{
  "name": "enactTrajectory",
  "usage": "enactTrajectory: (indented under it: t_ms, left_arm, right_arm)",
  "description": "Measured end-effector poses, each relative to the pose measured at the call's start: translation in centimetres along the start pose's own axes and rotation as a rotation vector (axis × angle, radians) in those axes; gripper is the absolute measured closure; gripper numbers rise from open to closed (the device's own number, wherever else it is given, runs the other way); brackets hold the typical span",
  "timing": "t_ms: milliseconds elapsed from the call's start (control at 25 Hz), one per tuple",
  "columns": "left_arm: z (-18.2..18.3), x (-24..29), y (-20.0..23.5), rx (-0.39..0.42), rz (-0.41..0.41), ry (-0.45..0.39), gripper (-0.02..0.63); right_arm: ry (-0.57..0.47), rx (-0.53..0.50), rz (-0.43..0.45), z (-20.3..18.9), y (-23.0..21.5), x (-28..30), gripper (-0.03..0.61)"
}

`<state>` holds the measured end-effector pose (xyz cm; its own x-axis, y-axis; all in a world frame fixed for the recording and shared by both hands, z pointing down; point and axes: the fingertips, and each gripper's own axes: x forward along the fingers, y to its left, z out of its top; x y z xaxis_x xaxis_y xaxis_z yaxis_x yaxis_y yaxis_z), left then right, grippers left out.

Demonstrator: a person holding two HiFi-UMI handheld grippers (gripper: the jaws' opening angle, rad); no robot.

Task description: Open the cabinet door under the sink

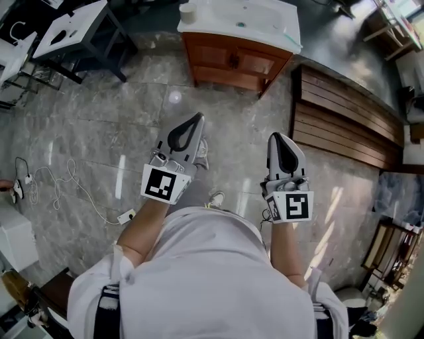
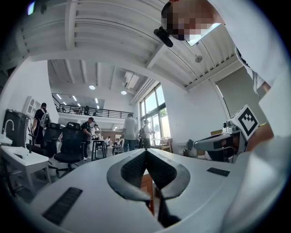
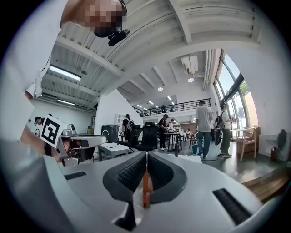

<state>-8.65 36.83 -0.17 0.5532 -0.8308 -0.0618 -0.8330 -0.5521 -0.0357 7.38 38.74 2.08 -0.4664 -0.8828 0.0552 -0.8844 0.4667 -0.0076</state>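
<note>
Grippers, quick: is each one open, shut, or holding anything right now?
Left gripper: shut, jaws together at the tips, holding nothing.
Right gripper: shut, jaws together at the tips, holding nothing.

Brown wooden cabinet door (image 1: 256, 63) sits shut under the white sink (image 1: 242, 20).

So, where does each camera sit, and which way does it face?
Head view: on the head, facing steeply down at floor and cabinet; both arms, left claw, right claw show.
Left gripper view: on the left claw, facing along its shut jaws into a hall; right claw and shirt at right.
Right gripper view: likewise, mirrored; left claw at left.
Both share the hall's people.
</note>
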Motion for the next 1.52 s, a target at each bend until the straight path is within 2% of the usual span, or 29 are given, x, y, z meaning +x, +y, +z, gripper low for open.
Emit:
enactTrajectory:
  t_ms: [280,480,760,1040,1320,1520]
  left_arm:
    - [-3.1,9.6,8.4,-0.043,-0.025,0.012,0.601]
    - [-3.3,16.5,14.9,-0.069,-0.081,0.012,0.602]
    - [-3.7,22.6,21.4,-0.084,-0.133,0.018,0.602]
    - [-3.7,26.0,22.5,-0.082,-0.139,-0.006,0.601]
    - [-4.0,27.8,21.0,-0.075,-0.102,-0.008,0.603]
    - [-3.5,28.9,19.5,-0.059,-0.082,0.0,0.602]
  right_arm:
    - [0.052,-0.01,-0.042,-0.8,-4.7,11.4,0.543]
    - [0.052,-0.037,-0.065,1.6,-7.3,21.1,0.543]
    - [0.054,-0.039,-0.129,3.0,-9.6,28.9,0.543]
    - [0.063,-0.037,-0.137,2.5,-11.6,31.3,0.543]
    - [0.02,-0.015,-0.072,2.4,-13.5,32.7,0.543]
    - [0.03,-0.01,-0.043,2.1,-15.2,32.5,0.543]
